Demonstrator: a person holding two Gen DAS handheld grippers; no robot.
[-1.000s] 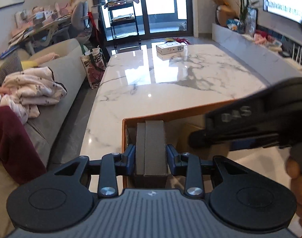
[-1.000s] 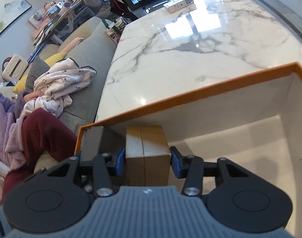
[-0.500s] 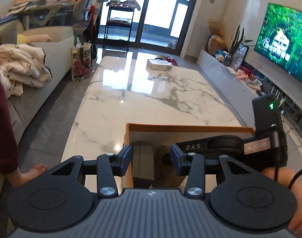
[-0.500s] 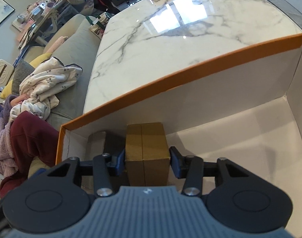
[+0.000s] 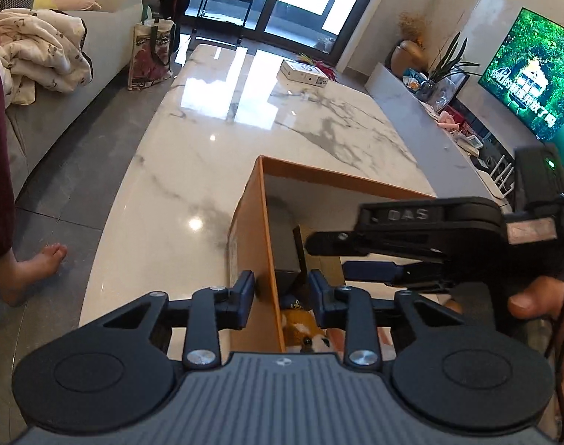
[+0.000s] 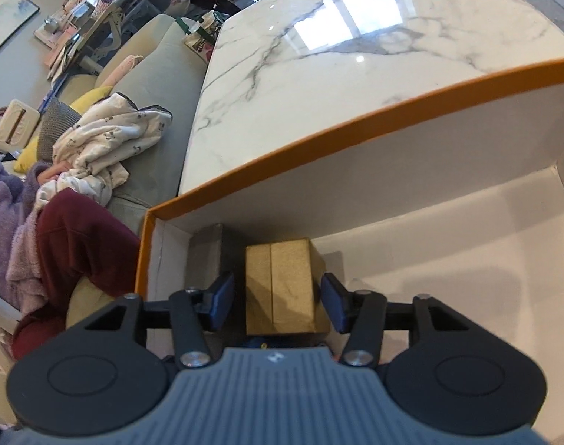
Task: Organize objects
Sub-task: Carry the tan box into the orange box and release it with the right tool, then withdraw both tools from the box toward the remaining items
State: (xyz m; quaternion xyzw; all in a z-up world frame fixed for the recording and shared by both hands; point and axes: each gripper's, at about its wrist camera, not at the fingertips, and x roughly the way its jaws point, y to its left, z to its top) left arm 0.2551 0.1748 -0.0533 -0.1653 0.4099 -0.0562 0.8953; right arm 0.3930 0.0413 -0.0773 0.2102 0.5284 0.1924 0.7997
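Inside the orange box (image 6: 319, 137), the gold carton (image 6: 278, 289) was flanked, untouched, by the right gripper (image 6: 278, 302), its fingers just widened; the left gripper (image 5: 281, 293) was narrowed astride the box wall, gripping nothing.

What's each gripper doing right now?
Left gripper: open, straddling the orange box wall; jaws just closing.
Right gripper: open, pads off the gold box; jaws just opening.

TV (image 5: 534, 74) on; blanket (image 5: 40, 52) on sofa (image 5: 107, 18).
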